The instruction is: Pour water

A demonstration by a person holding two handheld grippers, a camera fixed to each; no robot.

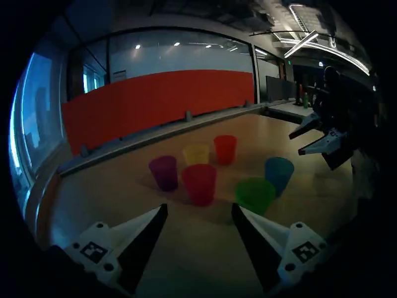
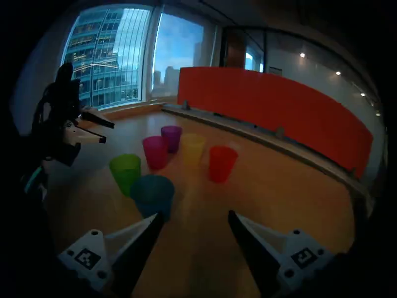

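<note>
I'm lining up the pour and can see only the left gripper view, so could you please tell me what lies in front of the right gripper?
Observer: In the right gripper view, the right gripper is open and holds nothing. The blue cup stands nearest, just ahead of it.
Operator: Thank you. What is beyond the cups on that side?
Observer: Past the purple cup, wide windows show tall buildings and sky.
Operator: And how does my left gripper look from there?
Observer: The left gripper is open, off to the side of the green cup, with its tips pointing towards the cups.
</note>
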